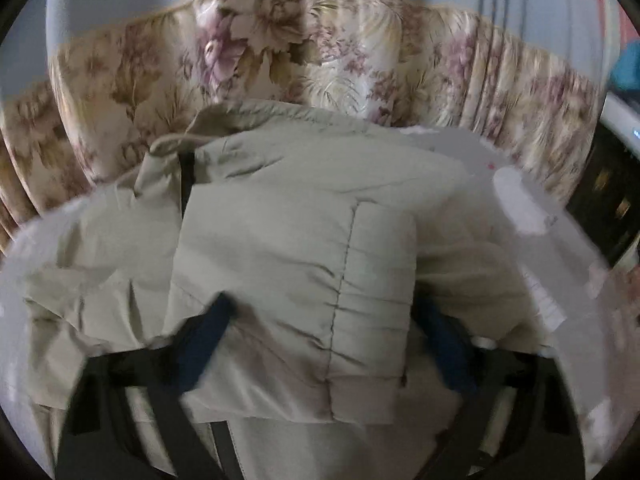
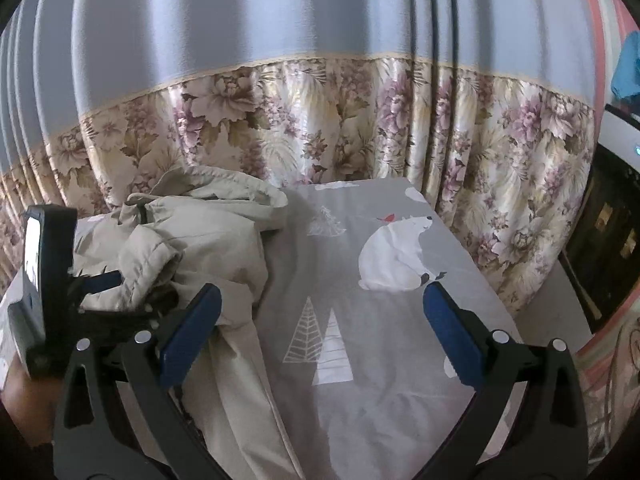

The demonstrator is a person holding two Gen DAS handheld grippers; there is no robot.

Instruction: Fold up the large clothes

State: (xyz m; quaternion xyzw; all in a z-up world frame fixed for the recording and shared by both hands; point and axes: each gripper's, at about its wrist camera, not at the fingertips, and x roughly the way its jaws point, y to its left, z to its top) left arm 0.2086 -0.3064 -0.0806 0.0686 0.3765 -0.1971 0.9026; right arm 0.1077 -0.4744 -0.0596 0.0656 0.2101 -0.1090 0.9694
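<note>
1. Step in hand, as judged: carrying a padded fold of the beige jacket (image 1: 280,208) across the body of the garment.
2. Left gripper (image 1: 326,340): blue fingers set either side of that thick fold, fabric gathered in creases between them; cannot tell whether pressing or merely straddling. Worth confirming a firm bite before carrying further, since slick shell fabric may slip.
3. Right gripper (image 2: 320,332): spread wide, holding nothing, hanging over bare sheet right of the jacket. Best used to pin the lower hem or smooth the panel while the left places its fold.
4. Jacket location: heaped along the left side of the bed (image 2: 380,400), collar toward the far left corner by the curtain (image 2: 320,120), a long flat panel trailing to the near edge.
5. Lay the fold down edge to edge, seam line parallel to the bed's left edge, then press out trapped air.
6. Materials: smooth, matte, puffy quilted shell with 1 stitched seam down the fold; springy, likely to reopen. Soft grey sheet, lightly wrinkled, printed with a polar bear (image 2: 396,256) and trees. Glossy pleated floral curtain.
</note>
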